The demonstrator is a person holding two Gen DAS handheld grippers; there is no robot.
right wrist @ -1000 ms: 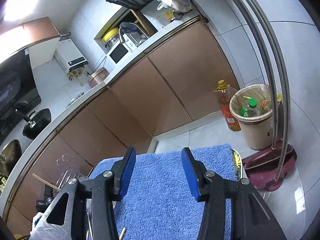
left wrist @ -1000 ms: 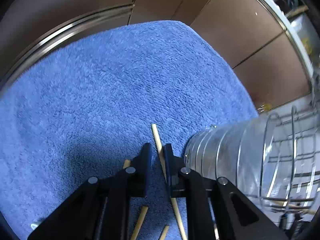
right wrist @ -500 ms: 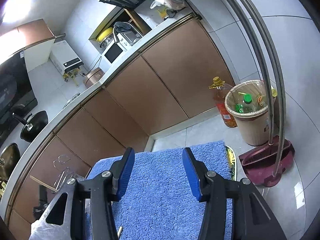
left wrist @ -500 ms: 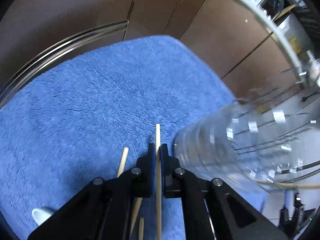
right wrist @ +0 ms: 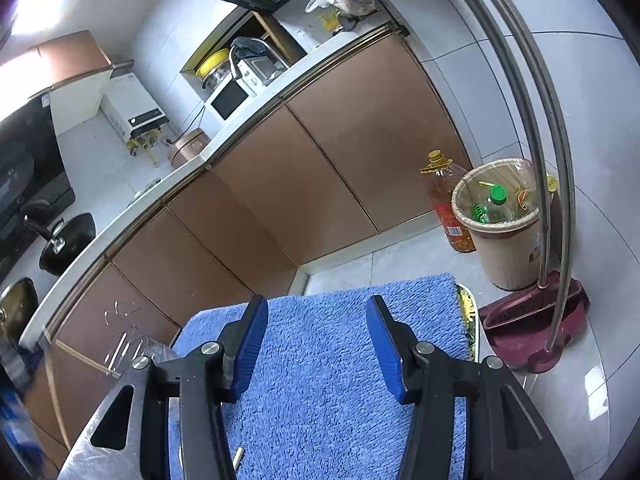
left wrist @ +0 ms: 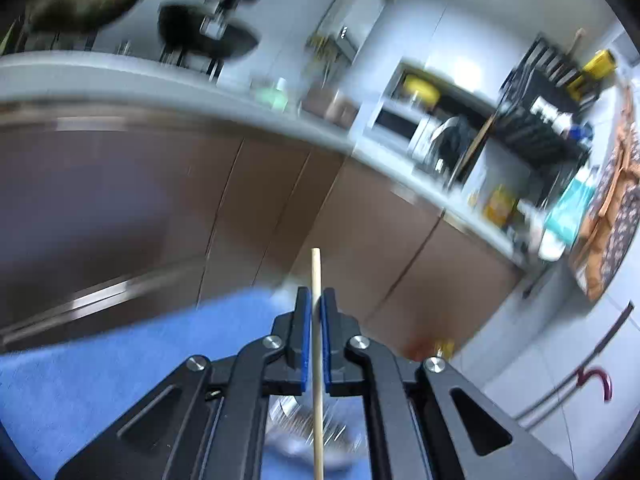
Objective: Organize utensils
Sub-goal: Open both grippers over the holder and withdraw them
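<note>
Chopstick (left wrist: 316, 344) pinched in left gripper (left wrist: 315, 300); right gripper (right wrist: 316, 312) half-open, empty.

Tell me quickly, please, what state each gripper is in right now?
Left gripper: shut on a wooden chopstick.
Right gripper: open, nothing between its fingers.

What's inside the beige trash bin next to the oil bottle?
The trash bin holds a clear plastic bottle with a green cap, another green piece and some yellow bits. Its wall and that top layer hide whatever lies deeper.
</note>
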